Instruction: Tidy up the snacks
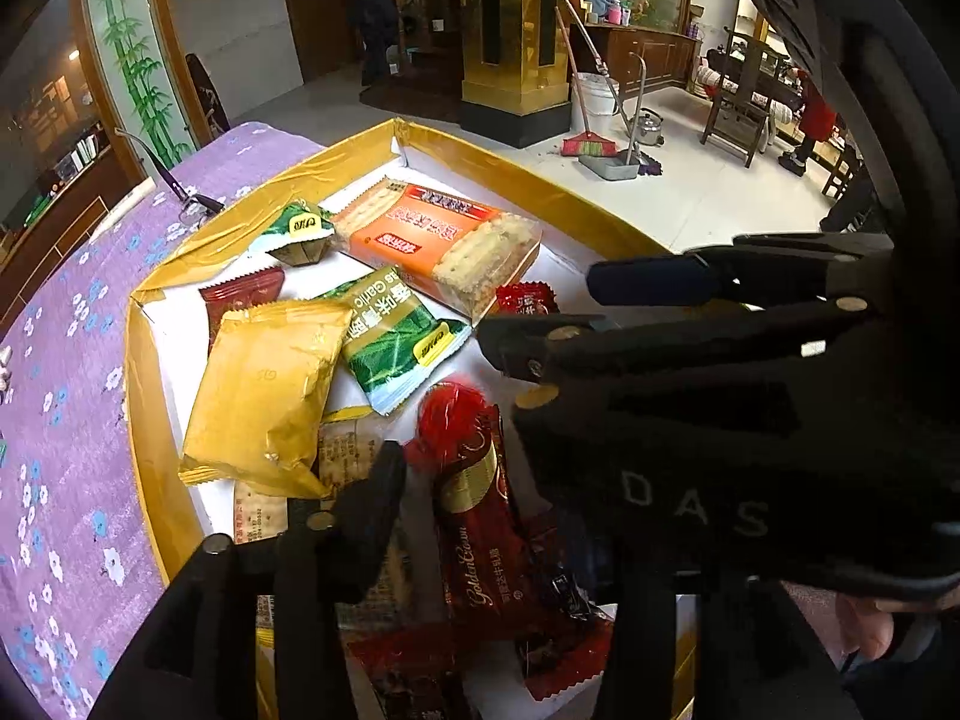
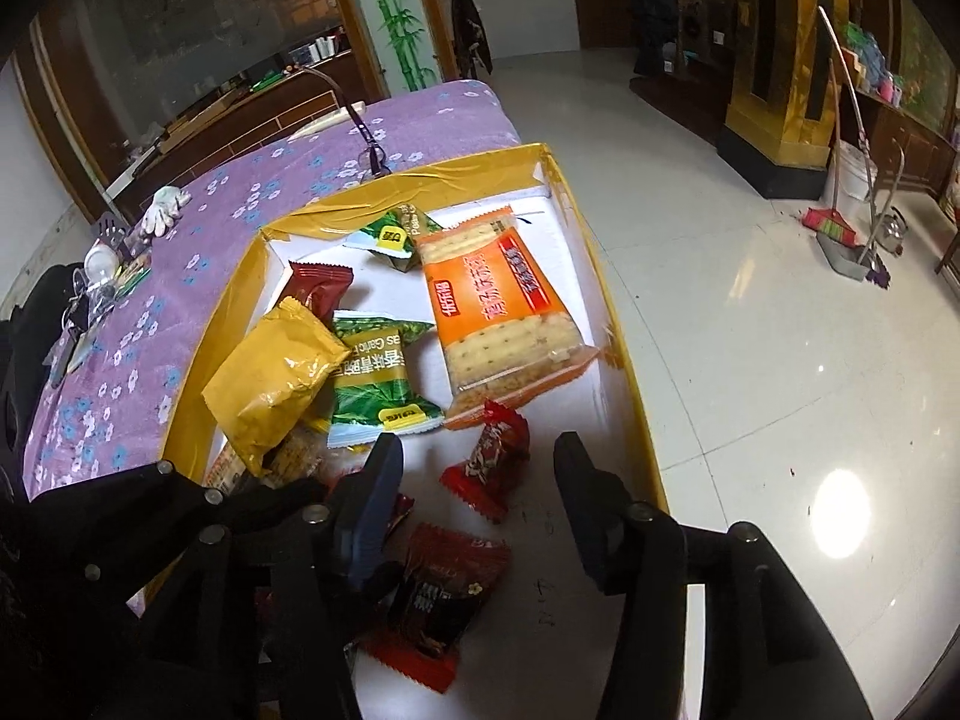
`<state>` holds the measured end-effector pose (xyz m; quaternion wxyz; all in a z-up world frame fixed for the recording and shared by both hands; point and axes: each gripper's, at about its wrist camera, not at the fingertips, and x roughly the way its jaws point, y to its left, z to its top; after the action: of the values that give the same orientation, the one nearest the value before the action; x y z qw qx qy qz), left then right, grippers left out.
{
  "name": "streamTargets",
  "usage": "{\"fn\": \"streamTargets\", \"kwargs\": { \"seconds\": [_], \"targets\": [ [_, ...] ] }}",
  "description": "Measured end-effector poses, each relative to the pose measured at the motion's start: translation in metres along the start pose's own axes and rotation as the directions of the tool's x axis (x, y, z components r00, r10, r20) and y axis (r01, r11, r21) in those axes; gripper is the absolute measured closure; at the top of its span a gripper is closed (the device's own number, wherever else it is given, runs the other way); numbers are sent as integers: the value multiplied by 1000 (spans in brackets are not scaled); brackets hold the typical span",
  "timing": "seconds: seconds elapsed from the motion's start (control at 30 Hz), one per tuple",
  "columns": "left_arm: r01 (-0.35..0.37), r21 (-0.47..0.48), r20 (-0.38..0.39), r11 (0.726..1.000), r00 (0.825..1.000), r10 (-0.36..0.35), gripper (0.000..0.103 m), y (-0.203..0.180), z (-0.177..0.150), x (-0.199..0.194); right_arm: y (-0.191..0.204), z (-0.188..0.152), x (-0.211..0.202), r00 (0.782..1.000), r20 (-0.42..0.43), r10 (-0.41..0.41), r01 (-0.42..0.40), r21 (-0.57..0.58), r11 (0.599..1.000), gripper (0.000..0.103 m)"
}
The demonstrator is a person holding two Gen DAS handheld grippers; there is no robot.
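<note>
A table covered by a purple flowered cloth (image 2: 252,192) is seen in both wrist views, and on it a shallow box with a white floor and gold-taped walls (image 2: 240,300) is set, its far side at the table's edge above the tiled floor. The snacks are gathered inside this box. The largest, an orange cracker pack (image 2: 498,312), is laid flat toward the far right wall. A yellow packet (image 2: 276,384) is propped on other wrappers near the left wall, overlapping a green pea packet (image 2: 378,384); a second green packet (image 2: 390,240) is placed near the far corner, and a dark red packet (image 2: 318,294) is partly hidden behind the yellow one. A long red Golden Crown bar (image 1: 480,516) is seen lying in the box between the fingers of the left gripper (image 1: 468,468), whose jaws are held partly apart; no pad is seen pressing on it. The right gripper (image 2: 480,480) is likewise held partly open over the box floor, with nothing clamped. A small red candy packet (image 2: 489,456) is found between its fingers, untouched, and a red-edged dark packet (image 2: 444,594) lies just nearer the camera.
</note>
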<state>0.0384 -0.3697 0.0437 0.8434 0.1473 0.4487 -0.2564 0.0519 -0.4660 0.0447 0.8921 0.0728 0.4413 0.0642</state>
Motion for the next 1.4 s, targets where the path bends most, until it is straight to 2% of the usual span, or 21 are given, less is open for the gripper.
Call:
{"fn": "streamTargets", "kwargs": {
  "seconds": [0.13,0.2,0.27,0.93,1.1,1.33,1.4],
  "targets": [
    [-8,12,8,1000,1000,8,44,-2,-1,-3,1,-5,-6,1000,1,-8,8,10,1000,48],
    [-14,22,9,1000,1000,13,37,-4,-3,-4,3,-8,-10,1000,-1,-15,15,7,1000,47],
    [-26,33,12,999,1000,26,34,-5,-5,-6,4,-12,-15,1000,-1,-19,19,7,1000,47],
    [-42,73,60,996,997,38,30,11,-16,-41,21,-34,-43,999,16,-45,44,67,997,43],
    [-55,81,80,995,996,48,26,13,-21,-50,28,-39,-49,998,20,-52,50,74,996,41],
    [-76,78,91,994,994,69,25,19,-31,-60,37,-47,-54,998,19,-61,59,85,995,39],
    [-84,76,95,994,993,77,22,22,-33,-63,39,-49,-56,998,21,-63,61,87,994,38]
  ]
}}
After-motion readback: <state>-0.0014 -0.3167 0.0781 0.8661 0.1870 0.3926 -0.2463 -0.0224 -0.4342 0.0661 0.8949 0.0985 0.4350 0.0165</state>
